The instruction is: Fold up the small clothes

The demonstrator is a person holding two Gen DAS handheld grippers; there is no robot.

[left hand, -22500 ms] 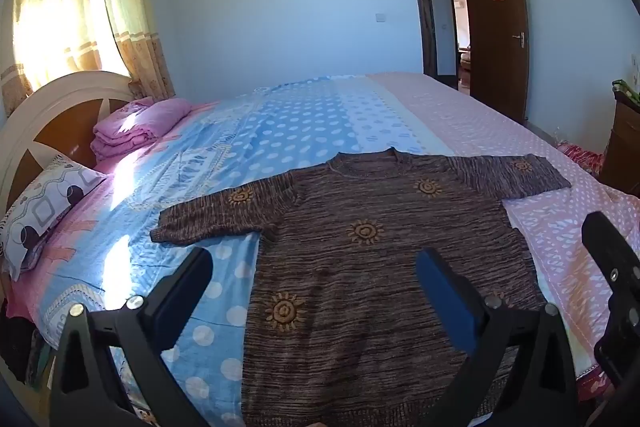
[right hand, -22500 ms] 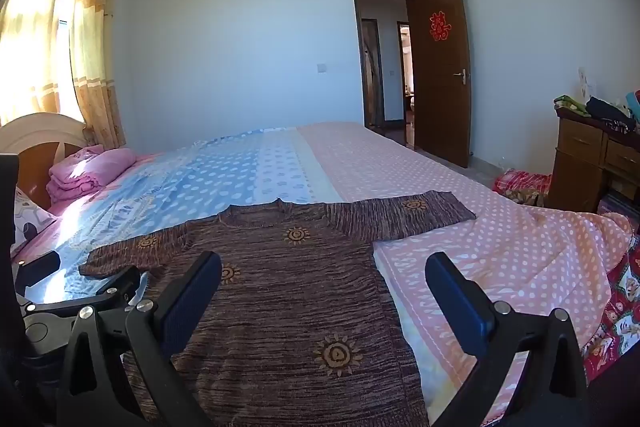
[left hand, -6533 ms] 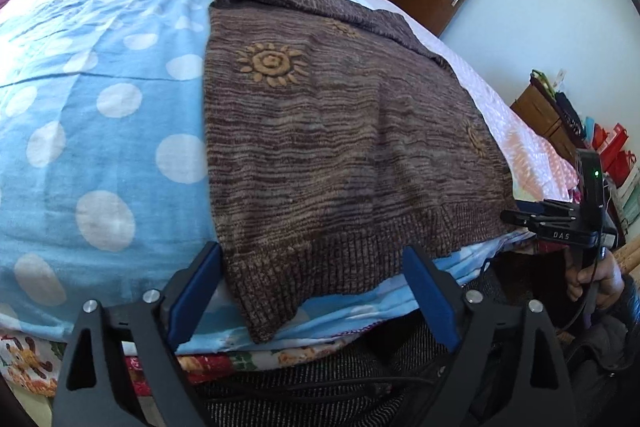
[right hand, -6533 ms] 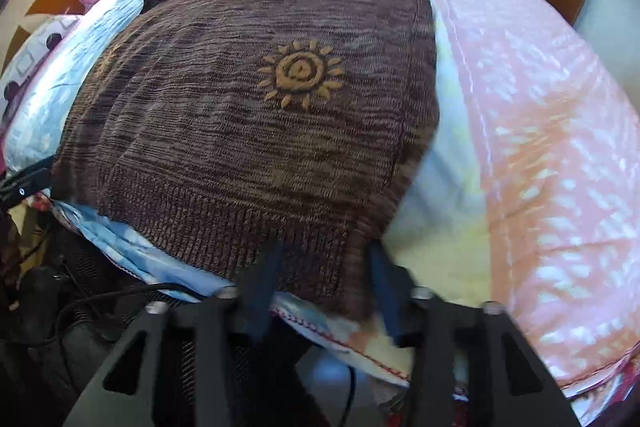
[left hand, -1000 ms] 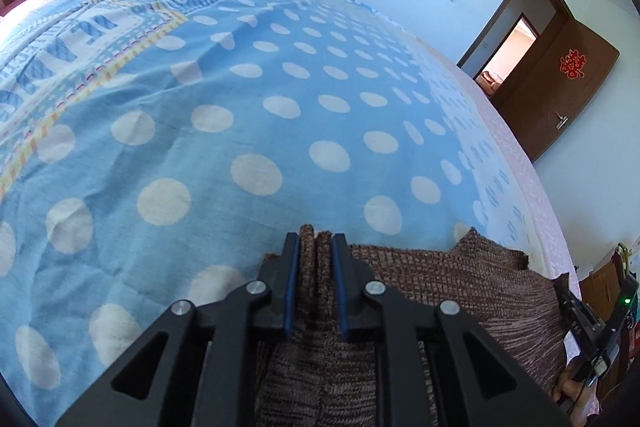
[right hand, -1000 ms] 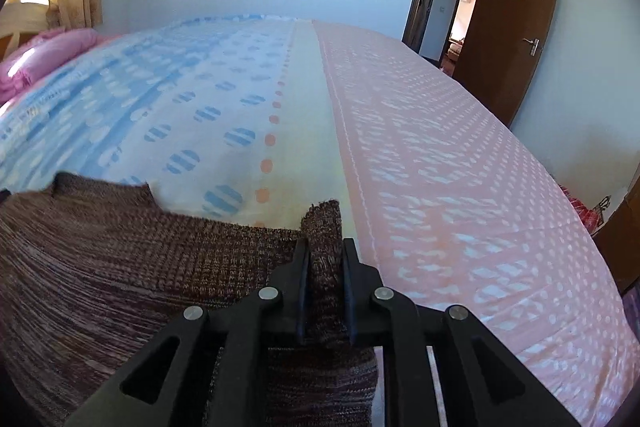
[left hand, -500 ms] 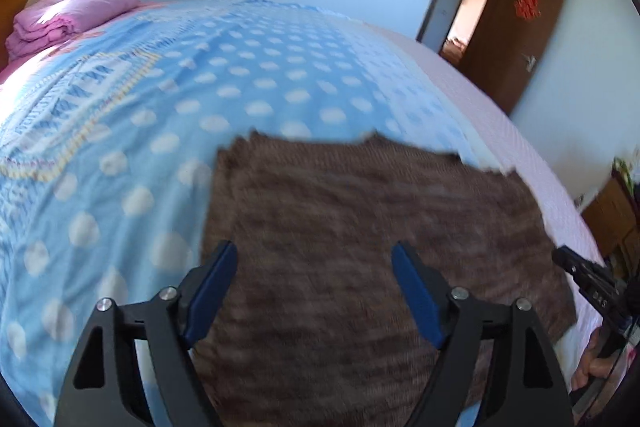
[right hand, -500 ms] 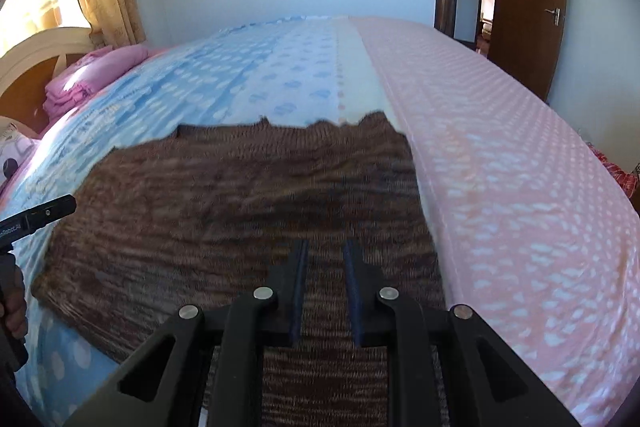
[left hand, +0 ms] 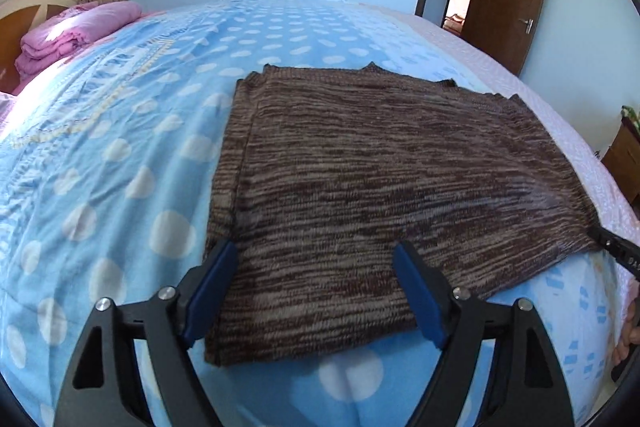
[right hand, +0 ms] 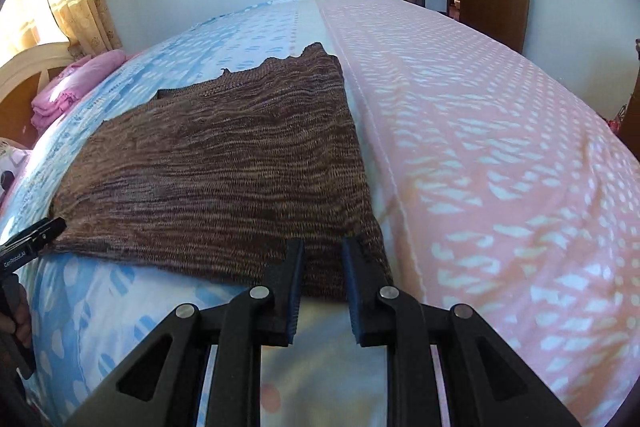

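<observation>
Progress looks well along to us: the brown sweater (left hand: 384,195) lies flat on the bed (left hand: 120,131) as a compact rectangle, no sleeve sticking out to either side, and layered edges along its left side and far end show us it is doubled over itself. It sits across the seam where the blue dotted cover meets the pink cover (right hand: 500,147), close to the near edge of the bed.

We hold the left gripper (left hand: 316,287) above the near left part of the sweater with its fingers spread wide and nothing between them. Our right gripper (right hand: 322,267) hangs at the near right corner, its fingers only a narrow gap apart; we see knit behind that gap but judge that nothing is pinched.

What is left, as we read it, is at most 1 more fold to make the bundle smaller, or some smoothing of the uneven far edge. A folded pink blanket (left hand: 76,35) rests by the headboard, well apart.
</observation>
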